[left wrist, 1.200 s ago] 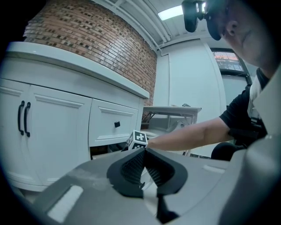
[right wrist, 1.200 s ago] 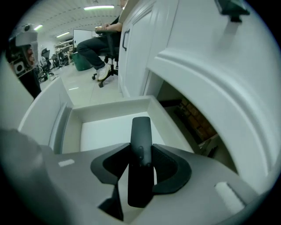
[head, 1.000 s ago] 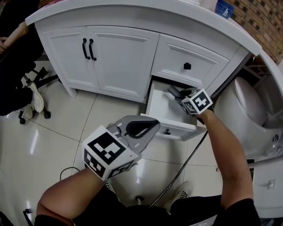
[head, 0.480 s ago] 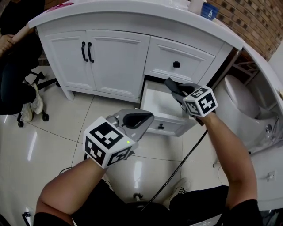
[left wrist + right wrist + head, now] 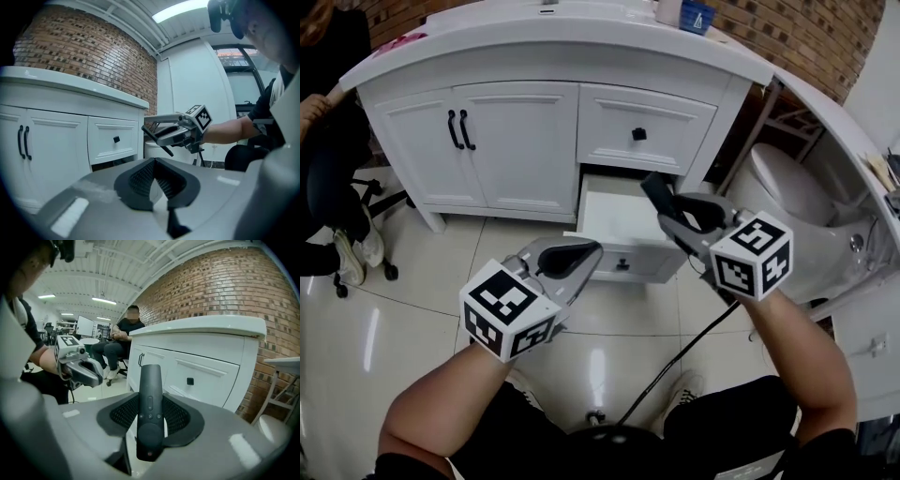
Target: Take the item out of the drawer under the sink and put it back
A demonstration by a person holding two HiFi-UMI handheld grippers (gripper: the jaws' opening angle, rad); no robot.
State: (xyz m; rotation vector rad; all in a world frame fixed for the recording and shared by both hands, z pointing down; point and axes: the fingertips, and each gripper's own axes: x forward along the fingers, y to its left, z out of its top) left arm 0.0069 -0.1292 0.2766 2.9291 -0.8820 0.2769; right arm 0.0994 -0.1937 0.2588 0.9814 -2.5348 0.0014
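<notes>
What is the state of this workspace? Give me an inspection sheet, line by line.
Surface: glossy white tiled floor in front of a white vanity cabinet.
Job's things: lower drawer pulled open; black remote control out of it, in the air.
Clutter: small containers on the vanity top, too small to name.
Grippers: right gripper closed on the remote control; left gripper has its jaws together with nothing between them.
Cables: black cable runs from the right gripper down to the floor.
Surroundings: white toilet to the right, brick wall behind, seated person at the left.
</notes>
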